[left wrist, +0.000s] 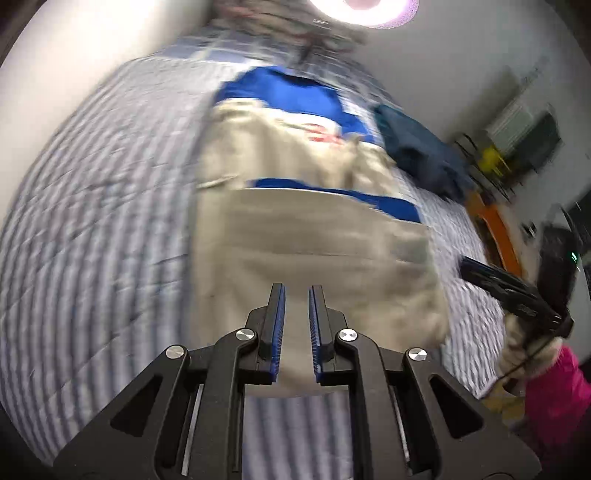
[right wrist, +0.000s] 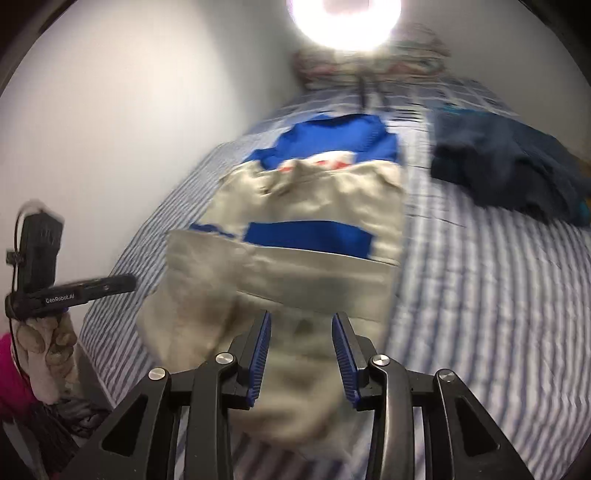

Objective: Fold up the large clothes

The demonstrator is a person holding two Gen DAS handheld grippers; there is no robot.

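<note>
Here, beige garment (right wrist: 295, 273) on striped bed (right wrist: 480, 295), both grippers unclamped above.

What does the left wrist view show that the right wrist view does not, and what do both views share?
Only the left wrist view shows the orange curved frame and yellow item beyond the bed's edge, plus the right tongs from the side. Only the right wrist view shows the left tongs from the side, held by a gloved hand against the white wall. Both share the beige garment folded over blue clothing, the dark blue pile, the striped bedding and a bright lamp. Each view's own tongs stand apart, gripping nothing.
</note>
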